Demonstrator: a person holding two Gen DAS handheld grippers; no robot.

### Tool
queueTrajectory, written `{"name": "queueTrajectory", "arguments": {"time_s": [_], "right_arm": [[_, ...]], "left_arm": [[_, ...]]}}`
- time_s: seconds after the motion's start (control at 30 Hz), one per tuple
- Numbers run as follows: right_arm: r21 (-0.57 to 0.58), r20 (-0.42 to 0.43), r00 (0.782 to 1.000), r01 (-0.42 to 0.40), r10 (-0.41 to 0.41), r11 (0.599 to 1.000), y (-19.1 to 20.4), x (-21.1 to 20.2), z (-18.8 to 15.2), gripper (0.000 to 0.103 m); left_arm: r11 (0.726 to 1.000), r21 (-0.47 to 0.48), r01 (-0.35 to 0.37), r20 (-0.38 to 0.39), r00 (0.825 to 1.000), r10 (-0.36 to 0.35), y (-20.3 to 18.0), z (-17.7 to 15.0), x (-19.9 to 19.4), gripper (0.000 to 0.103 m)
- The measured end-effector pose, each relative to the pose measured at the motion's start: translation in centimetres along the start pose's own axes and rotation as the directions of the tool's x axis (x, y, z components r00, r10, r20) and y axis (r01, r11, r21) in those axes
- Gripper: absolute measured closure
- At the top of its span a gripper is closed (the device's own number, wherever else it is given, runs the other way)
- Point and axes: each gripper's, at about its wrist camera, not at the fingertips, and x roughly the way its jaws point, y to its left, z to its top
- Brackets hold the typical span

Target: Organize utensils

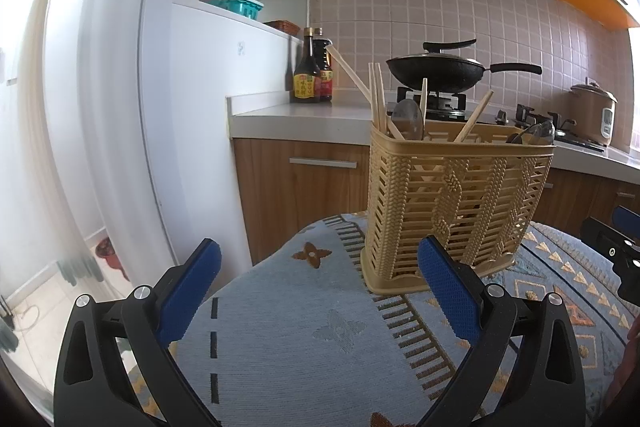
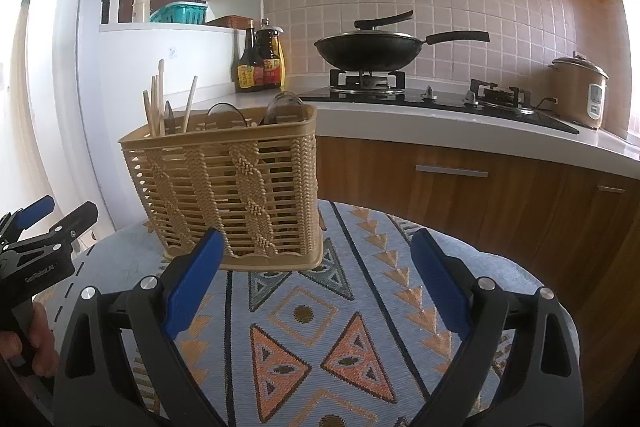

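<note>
A tan woven plastic utensil basket (image 1: 456, 203) stands on a blue patterned cloth (image 1: 288, 331). It holds several wooden chopsticks (image 1: 378, 99) at one end and metal spoons (image 1: 408, 119) toward the other. It also shows in the right wrist view (image 2: 232, 187), with chopsticks (image 2: 156, 103) and spoons (image 2: 284, 107) in it. My left gripper (image 1: 320, 259) is open and empty, to the left of the basket and in front of it. My right gripper (image 2: 316, 247) is open and empty, just in front of the basket. The left gripper also shows at the left edge of the right wrist view (image 2: 66, 209).
The cloth covers a small round table (image 2: 420, 247). Behind it runs a kitchen counter (image 2: 440, 123) with a wok (image 2: 368, 51) on a gas hob, sauce bottles (image 2: 260, 63) and a rice cooker (image 2: 580, 91). A white partition wall (image 1: 120, 107) stands at the left.
</note>
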Motion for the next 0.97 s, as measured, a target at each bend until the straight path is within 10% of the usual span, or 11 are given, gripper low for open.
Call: {"name": "queueTrajectory", "arguments": {"time_s": [0.97], "right_arm": [[-0.007,0.001,1.0,0.004,-0.004,1.0,0.2,0.0,0.2,0.013]], "left_arm": [[0.998,0.064,-0.026,0.027,0.999,0.025,-0.6,0.0,-0.5,0.007]]}}
